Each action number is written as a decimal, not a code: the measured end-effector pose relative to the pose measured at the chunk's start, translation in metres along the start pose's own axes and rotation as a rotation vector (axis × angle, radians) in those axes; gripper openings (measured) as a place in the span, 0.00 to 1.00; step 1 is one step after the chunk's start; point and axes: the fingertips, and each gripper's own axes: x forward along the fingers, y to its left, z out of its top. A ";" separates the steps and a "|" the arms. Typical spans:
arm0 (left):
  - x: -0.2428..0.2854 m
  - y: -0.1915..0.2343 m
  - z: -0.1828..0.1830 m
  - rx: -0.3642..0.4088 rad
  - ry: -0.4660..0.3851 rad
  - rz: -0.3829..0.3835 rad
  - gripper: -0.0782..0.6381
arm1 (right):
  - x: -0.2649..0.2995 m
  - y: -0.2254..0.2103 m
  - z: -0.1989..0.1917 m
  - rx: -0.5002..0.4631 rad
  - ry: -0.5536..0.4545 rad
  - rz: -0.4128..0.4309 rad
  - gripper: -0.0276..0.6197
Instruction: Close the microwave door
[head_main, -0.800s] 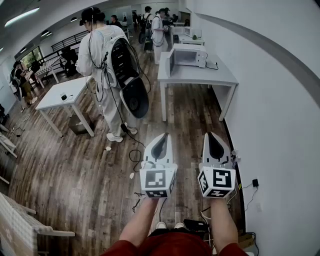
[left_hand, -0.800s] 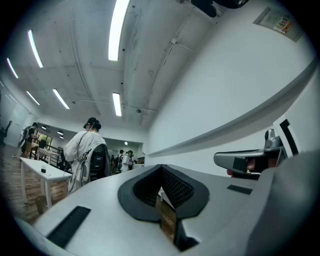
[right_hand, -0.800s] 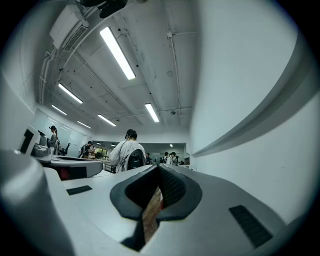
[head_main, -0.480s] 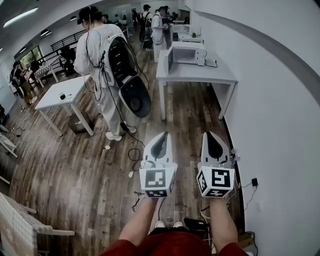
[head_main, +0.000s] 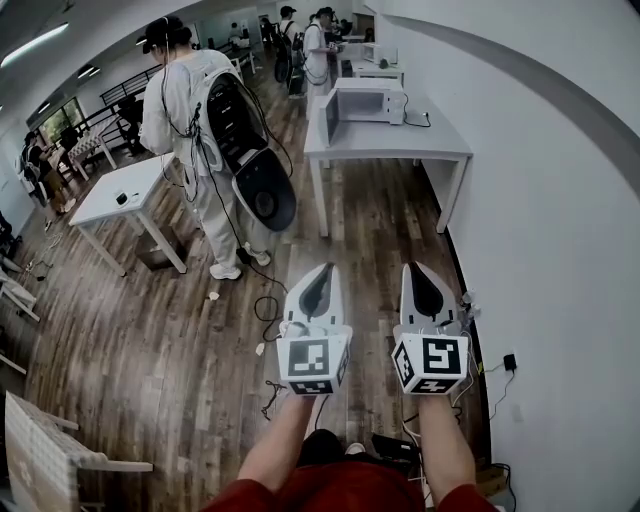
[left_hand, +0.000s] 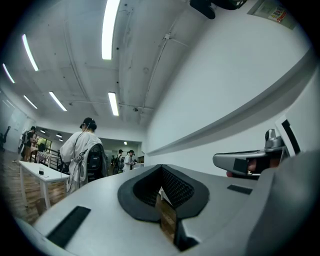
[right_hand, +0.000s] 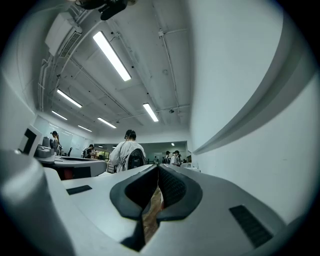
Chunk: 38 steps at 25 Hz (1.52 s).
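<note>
microwave (head_main: 368, 100): white, at the upper middle of the head view, well apart from both tongs.
microwave door (head_main: 329, 118): swung out at the microwave's left end, so it stands open.
worktop (head_main: 400, 148): grey, set against the white wall (head_main: 560, 240); it carries the microwave, and a dark cable trails off the microwave's right side.
left tongs (head_main: 322, 280): low in the middle of the head view, over the wooden floor (head_main: 150, 340) and pointing up the frame. In the left gripper view (left_hand: 162, 192) the black pads are pressed together, with only a thin slit and nothing between them.
right tongs (head_main: 418, 278): just beside the left tongs, on their right and parallel to them. In the right gripper view (right_hand: 154, 195) they are pressed together too, pinching nothing.
forearms: two bare forearms run from the marker cubes down to the bottom edge, above red clothing.
person (head_main: 195, 120): at upper left, back turned, in white — wearing a dark backpack-like rig with cables hanging from it.
white table (head_main: 120, 195): left of that person, with small dark things on top.
wall socket (head_main: 510, 363): low on the white wall at lower right, with loose cables on the floor near it.
</note>
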 end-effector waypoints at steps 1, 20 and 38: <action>0.004 -0.001 -0.002 -0.001 0.004 0.000 0.15 | 0.003 -0.004 -0.003 0.004 0.004 0.001 0.09; 0.176 0.079 -0.047 -0.035 0.006 -0.001 0.15 | 0.191 -0.037 -0.046 -0.030 0.018 0.020 0.09; 0.379 0.137 -0.097 -0.031 0.026 0.032 0.15 | 0.391 -0.112 -0.105 -0.010 0.018 0.039 0.09</action>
